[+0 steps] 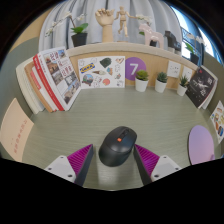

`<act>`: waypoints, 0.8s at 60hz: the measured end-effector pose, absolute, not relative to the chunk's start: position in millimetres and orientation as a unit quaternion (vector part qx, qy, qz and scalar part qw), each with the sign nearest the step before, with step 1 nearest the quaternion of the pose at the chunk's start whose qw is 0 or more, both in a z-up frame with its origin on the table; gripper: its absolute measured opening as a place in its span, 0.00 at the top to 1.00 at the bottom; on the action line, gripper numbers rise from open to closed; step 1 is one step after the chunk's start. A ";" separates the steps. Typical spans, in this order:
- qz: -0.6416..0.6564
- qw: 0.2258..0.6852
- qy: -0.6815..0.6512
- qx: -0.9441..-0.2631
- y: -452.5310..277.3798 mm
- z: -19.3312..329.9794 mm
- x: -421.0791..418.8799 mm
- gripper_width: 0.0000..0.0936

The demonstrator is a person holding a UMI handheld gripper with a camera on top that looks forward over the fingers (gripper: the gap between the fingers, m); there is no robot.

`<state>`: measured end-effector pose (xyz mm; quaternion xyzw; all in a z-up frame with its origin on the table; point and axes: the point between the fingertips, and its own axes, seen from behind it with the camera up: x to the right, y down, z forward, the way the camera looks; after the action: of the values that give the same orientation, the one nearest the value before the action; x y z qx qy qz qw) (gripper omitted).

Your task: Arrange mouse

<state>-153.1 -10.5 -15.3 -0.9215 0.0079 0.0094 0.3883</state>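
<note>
A dark grey computer mouse (118, 146) sits on a pale green table (60, 130), lying between the two fingers of a hand-held gripper (116, 160) whose magenta pads (79, 161) flank it left and right. The jaws stand apart, with the mouse resting on the table between them; whether the pads actually touch its sides cannot be told from this angle. Beyond the mouse the table runs back to a low wooden partition (110, 50) lined with printed matter: a fan of magazines (55, 80) leaning at the left, product sheets (100, 72) in the middle, and a purple card bearing the numeral 7 (134, 68). Beside that card stand two small potted plants in white pots (142, 79), with a third (184, 82) nearer the right, next to a dark booklet (201, 86). A round pink object (201, 144) lies on the table to the right of the gripper. Above the partition, a wooden artist's mannequin (120, 22) and a wooden hand model (104, 21) stand on a shelf, near a leafy green plant (79, 32).
</note>
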 end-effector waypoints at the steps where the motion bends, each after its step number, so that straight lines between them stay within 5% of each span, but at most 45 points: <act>1: 0.011 0.388 0.007 -0.922 -7.5 -15.0 -154.0 0.14; 6: 0.023 0.385 0.004 -0.923 5.5 -14.4 -157.5 0.16; 23: 0.018 0.372 0.003 -0.928 30.9 -16.6 -154.0 0.45; 48: 0.023 0.341 0.024 -0.940 41.7 -10.7 -154.4 0.63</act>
<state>-154.4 41.7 -10.7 -0.9395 0.0241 0.0227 0.3408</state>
